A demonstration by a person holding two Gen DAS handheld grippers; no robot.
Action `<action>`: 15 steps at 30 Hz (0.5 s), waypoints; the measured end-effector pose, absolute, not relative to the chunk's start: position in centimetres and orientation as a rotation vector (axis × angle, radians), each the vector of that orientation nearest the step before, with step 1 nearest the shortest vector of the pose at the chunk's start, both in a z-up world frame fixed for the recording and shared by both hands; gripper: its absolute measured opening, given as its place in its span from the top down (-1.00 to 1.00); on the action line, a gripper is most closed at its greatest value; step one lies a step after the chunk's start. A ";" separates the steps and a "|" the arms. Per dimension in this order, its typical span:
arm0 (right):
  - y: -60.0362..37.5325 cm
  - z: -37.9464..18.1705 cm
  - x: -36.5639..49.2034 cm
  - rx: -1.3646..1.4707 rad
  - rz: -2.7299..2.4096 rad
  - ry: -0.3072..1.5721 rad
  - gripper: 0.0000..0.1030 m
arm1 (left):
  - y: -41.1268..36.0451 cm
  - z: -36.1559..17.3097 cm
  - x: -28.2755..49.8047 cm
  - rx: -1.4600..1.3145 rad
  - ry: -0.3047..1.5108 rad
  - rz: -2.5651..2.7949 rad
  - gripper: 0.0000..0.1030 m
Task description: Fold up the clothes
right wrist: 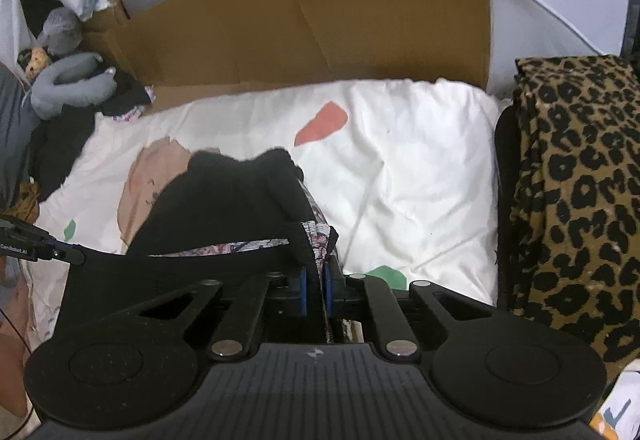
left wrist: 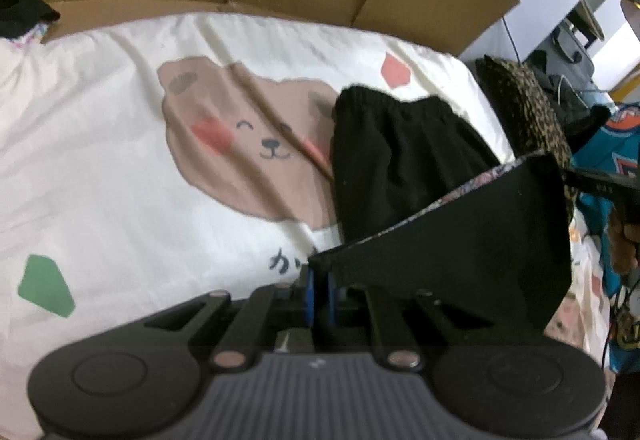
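While both jaws were clamped on the black fabric garment (left wrist: 404,167), left gripper (left wrist: 320,280) at nine o'clock, right gripper (right wrist: 320,280) at three, lifting was underway; next, probably folding it across the white bear-print bedsheet (left wrist: 120,159).

A garment (left wrist: 404,159) lies on the bedsheet (left wrist: 120,143), its near edge lifted off the sheet and stretched between the two grippers. The left gripper (left wrist: 320,290) pinches the garment's left corner; the right gripper (right wrist: 316,292) pinches its right corner. In the right wrist view the left gripper shows at the far left edge. A cardboard sheet (right wrist: 312,19) stands behind the bedsheet. A patterned cloth (right wrist: 576,199) hangs just right of the bedsheet. A soft toy (right wrist: 68,79) lies at the bedsheet's far left corner, beside the cardboard.
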State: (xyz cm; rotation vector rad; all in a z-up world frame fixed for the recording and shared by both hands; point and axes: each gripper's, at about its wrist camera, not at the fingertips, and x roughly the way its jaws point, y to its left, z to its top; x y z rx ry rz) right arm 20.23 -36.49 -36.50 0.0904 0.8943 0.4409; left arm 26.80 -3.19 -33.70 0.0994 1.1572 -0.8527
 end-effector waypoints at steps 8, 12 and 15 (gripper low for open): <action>-36.6 -33.8 19.5 0.079 0.422 0.856 0.88 | -3.7 -31.2 27.5 0.100 1.110 -0.853 0.87; -36.5 -32.7 19.9 0.071 0.398 0.836 0.88 | -4.4 -30.1 28.5 0.099 1.069 -0.847 0.87; -36.3 -32.3 20.3 0.067 0.377 0.821 0.88 | -5.3 -29.3 29.2 0.109 1.036 -0.847 0.87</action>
